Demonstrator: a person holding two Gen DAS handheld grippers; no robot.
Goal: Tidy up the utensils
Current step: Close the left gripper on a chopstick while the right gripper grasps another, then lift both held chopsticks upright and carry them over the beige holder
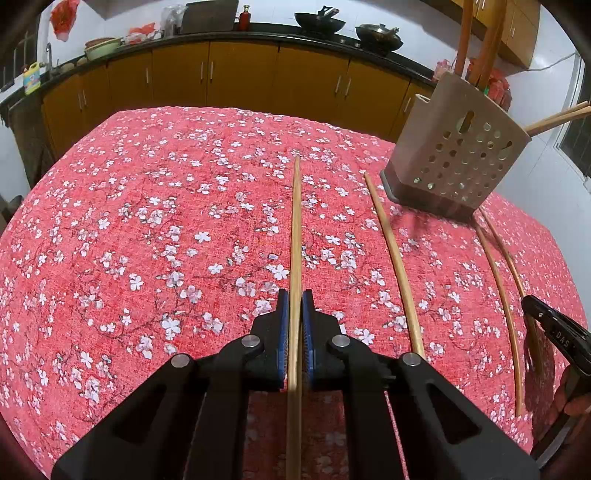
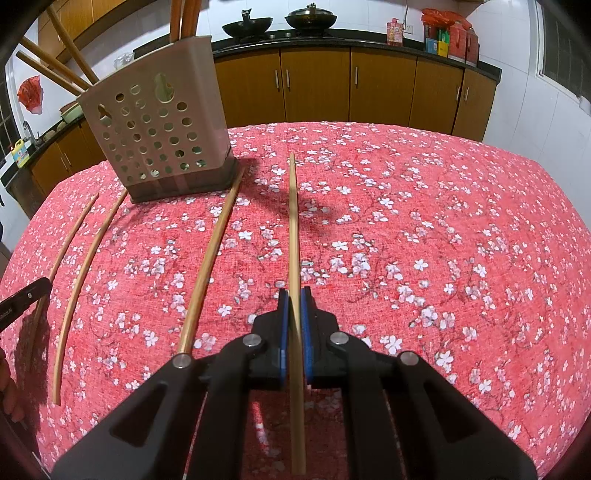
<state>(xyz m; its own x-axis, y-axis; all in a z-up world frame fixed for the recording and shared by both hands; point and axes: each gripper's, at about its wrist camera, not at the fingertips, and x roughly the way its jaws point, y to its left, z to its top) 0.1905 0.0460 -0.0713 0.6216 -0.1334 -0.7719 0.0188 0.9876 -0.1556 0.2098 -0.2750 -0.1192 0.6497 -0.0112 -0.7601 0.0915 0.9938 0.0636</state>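
Left tool (image 1: 295, 306) clenched on a chopstick (image 1: 296, 229), blue pads (image 1: 283, 314) pressed to either side of it; stick running forward from between the pads, tip out over the red floral cloth (image 1: 166, 221) on the desk. Right tool (image 2: 294, 306) likewise clenched on a second chopstick (image 2: 293, 221), held between its blue pads (image 2: 305, 314), pointing ahead over the cloth; back end sticking out behind the jaws toward the camera.

Holder (image 1: 458, 158), beige, perforated, standing on the desk at far right of left view, far left of right view (image 2: 159, 129); several long sticks (image 1: 554, 118) already inside, leaning out over its rim; two orange handles (image 1: 480, 37) rising from it too.

Loose chopsticks lying flat on the cloth in left view: one (image 1: 395, 266) just right of the held one, far end near the holder's base; two more (image 1: 498, 288) further right, close together, far ends beside the holder's base. Right tool's black body (image 1: 554, 332) visible at right edge of left view, above those two.

Background: brown cabinets (image 1: 240, 74) under a dark counter; two woks (image 1: 319, 22) on it; a red bag (image 1: 64, 16) on the wall. Part of a hand (image 2: 9, 398) at left edge of right view.
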